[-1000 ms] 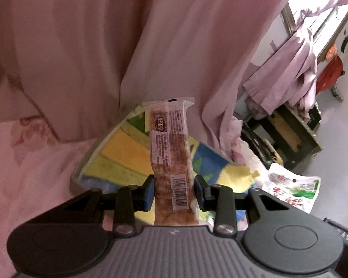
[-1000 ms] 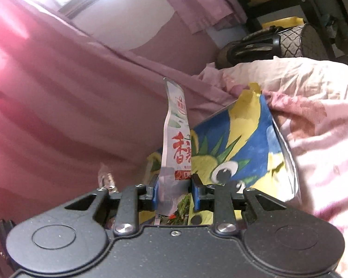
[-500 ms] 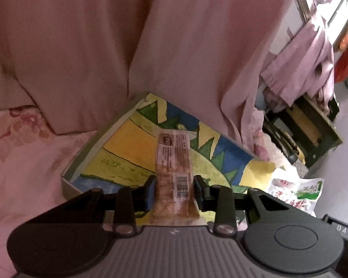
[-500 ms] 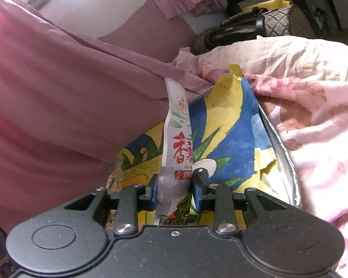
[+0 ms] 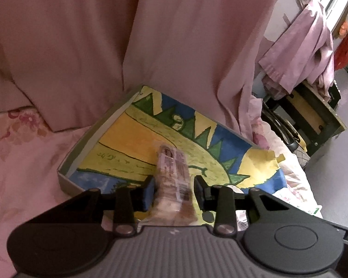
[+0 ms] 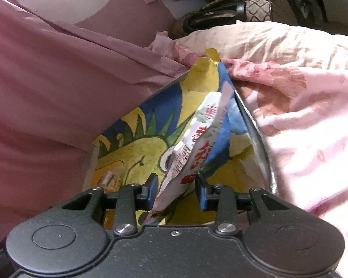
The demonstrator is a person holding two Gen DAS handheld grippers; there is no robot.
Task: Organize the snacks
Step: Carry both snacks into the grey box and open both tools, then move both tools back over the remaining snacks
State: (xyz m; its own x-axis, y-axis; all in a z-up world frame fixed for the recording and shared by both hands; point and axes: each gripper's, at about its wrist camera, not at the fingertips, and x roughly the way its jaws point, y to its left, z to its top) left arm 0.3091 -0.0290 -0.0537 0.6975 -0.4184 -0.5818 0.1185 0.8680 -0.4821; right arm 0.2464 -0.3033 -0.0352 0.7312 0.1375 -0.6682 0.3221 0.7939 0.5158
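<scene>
- The landmark is a shallow box (image 5: 85, 153) lined with a yellow, green and blue drawing, lying on a bed (image 5: 23, 157) with a pink floral cover
- Left hand-held gripper (image 5: 172, 191) hangs over the near edge of the box; its jaws have just been opening and now stand partly apart
- A long clear-wrapped snack bar (image 5: 174, 180) lies between those jaws, its far end reaching out over the yellow middle of the box; it is blurred, with a gap on the right-hand side, and whether the left pad still touches it cannot be told
- Right hand-held gripper (image 6: 175, 191) sits at the near edge of the box as well, seen from the blue and yellow end; its jaws have just been opening and are partly apart
- A white snack packet (image 6: 197, 143) with red characters stands between them, tilted over to the right towards the box's metallic rim (image 6: 264, 155); neither pad presses it
- In the left wrist view the same packet (image 5: 310, 210) shows only as a corner just right of the box
- A pink curtain (image 5: 174, 46) hangs right behind the far side of the box
- Beyond the box's right corner, well apart, stands dark furniture (image 5: 313, 120) with mauve cloth (image 5: 301, 46) draped above it
</scene>
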